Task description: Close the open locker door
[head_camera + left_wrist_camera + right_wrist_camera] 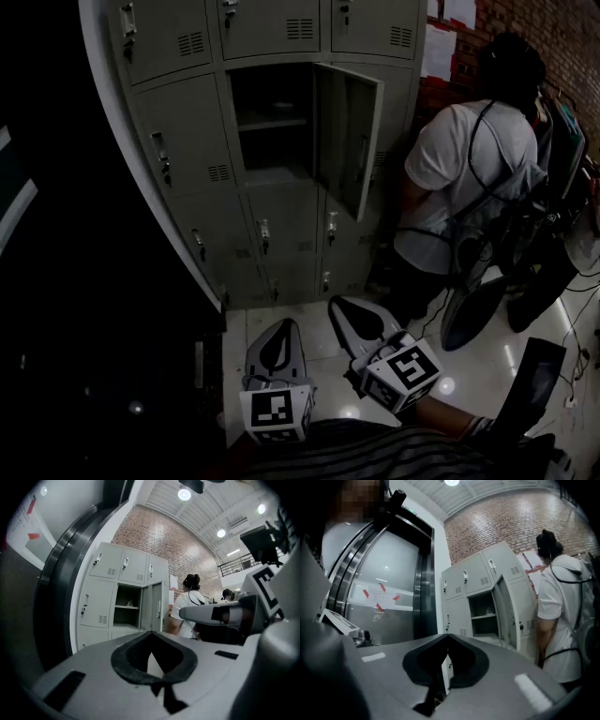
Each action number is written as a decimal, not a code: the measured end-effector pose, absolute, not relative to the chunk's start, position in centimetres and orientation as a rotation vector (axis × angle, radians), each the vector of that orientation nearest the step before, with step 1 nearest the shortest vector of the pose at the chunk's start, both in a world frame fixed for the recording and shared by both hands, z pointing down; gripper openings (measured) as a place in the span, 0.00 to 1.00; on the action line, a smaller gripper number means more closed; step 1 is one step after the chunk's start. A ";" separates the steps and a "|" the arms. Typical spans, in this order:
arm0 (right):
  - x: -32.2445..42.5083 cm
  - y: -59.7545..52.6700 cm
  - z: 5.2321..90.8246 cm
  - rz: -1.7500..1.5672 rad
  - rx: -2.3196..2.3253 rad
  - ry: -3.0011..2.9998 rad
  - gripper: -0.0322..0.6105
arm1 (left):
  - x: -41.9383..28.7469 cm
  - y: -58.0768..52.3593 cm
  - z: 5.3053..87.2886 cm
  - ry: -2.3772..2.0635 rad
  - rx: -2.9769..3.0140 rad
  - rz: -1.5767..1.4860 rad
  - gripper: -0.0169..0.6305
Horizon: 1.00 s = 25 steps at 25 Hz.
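A bank of grey lockers (pixel 187 150) stands ahead. One middle locker's door (pixel 347 141) hangs open, swung out to the right, baring a dark compartment with a shelf (pixel 272 122). The left gripper view also has the open door (pixel 157 611), and the right gripper view shows it further right (pixel 506 611). Both grippers are low and well short of the lockers, over the glossy floor. My left gripper (pixel 281 323) is shut and empty, its tips meeting (pixel 151 633). My right gripper (pixel 339 302) sits beside it, also shut with nothing held (pixel 448 635).
A person in a white shirt (pixel 469 169) stands just right of the open door, facing away. Dark equipment and cables (pixel 534 253) crowd the right side. A curved dark frame with glass (pixel 141 187) borders the lockers on the left. Papers (pixel 441 47) hang on the brick wall.
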State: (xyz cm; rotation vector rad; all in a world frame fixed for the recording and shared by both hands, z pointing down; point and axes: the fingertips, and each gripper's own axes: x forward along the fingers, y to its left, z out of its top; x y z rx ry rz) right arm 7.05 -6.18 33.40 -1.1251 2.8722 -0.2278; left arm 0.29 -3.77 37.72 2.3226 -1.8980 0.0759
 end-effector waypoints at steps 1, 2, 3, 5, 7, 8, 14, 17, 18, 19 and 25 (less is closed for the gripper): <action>7.8 -7.7 33.3 -0.190 -1.155 2.852 0.05 | 0.2 -4.5 37.8 -1.898 2.320 0.072 0.03; 8.6 -9.3 33.2 -0.156 -1.184 2.833 0.05 | 0.1 -5.2 37.9 -1.898 2.319 0.068 0.03; 9.2 -10.8 33.1 -0.126 -1.213 2.816 0.08 | -0.1 -5.9 37.9 -1.902 2.320 0.064 0.03; 10.4 -13.9 32.6 -0.064 -1.273 2.785 0.14 | -0.6 -7.6 38.0 -1.912 2.323 0.060 0.03; 11.4 -17.6 32.1 -0.008 -1.349 2.747 0.18 | -1.3 -9.8 38.2 -1.916 2.326 0.057 0.03; 11.8 -19.5 32.0 0.013 -1.389 2.726 0.21 | -1.7 -11.0 38.4 -1.915 2.332 0.055 0.03; 14.4 -31.1 31.3 0.079 -1.647 2.578 0.35 | -4.4 -20.9 38.1 -1.890 2.425 0.029 0.03; 15.6 -36.1 31.2 0.088 -1.771 2.523 0.39 | -5.3 -25.8 36.5 -1.845 2.501 0.036 0.03; 15.9 -37.6 31.4 0.092 -1.809 2.513 0.40 | -5.5 -27.3 36.0 -1.833 2.524 0.041 0.03; 16.0 -38.9 31.7 0.091 -1.843 2.508 0.41 | -5.8 -28.8 35.6 -1.822 2.541 0.044 0.03; 15.7 -43.7 32.5 0.073 -1.862 2.507 0.42 | -5.6 -34.9 34.2 -1.734 2.615 0.024 0.03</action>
